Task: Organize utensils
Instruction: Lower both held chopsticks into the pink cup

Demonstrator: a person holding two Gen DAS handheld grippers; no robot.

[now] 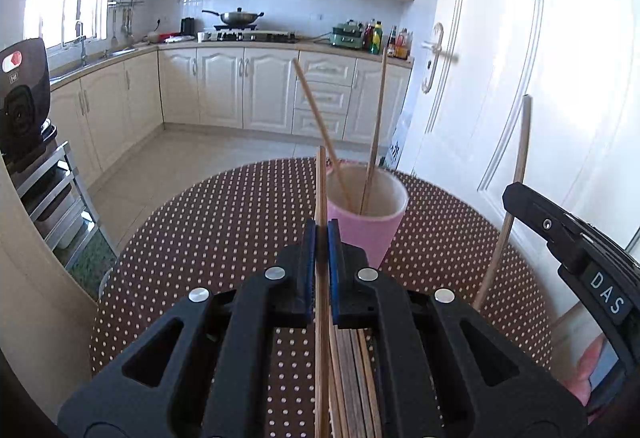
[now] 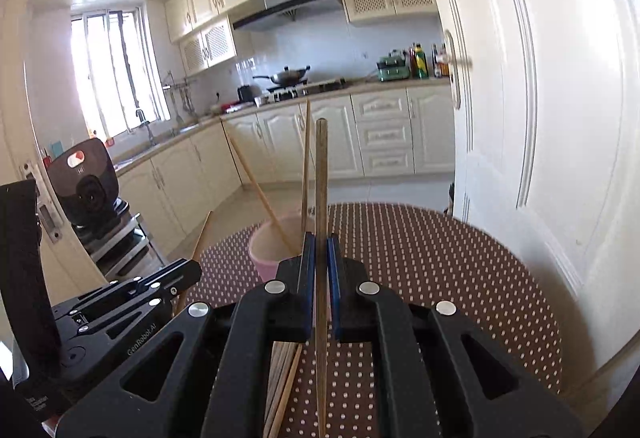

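A pink cup [image 1: 366,216] stands on the round dotted table [image 1: 224,222] with two wooden chopsticks [image 1: 316,118] leaning in it. My left gripper [image 1: 321,234] is shut on one chopstick [image 1: 321,190], held upright just left of the cup. My right gripper [image 2: 321,250] is shut on another chopstick [image 2: 321,174], held upright just right of the cup [image 2: 266,250]. The right gripper [image 1: 568,238] and its chopstick [image 1: 516,178] show at the right of the left wrist view. A pile of chopsticks [image 1: 354,378] lies on the table below the left gripper; it also shows in the right wrist view [image 2: 282,378].
A white door [image 1: 540,98] stands close to the table's right side. A metal rack with a black appliance [image 1: 24,102] is at the left. Kitchen cabinets and a stove [image 1: 240,34] are far behind.
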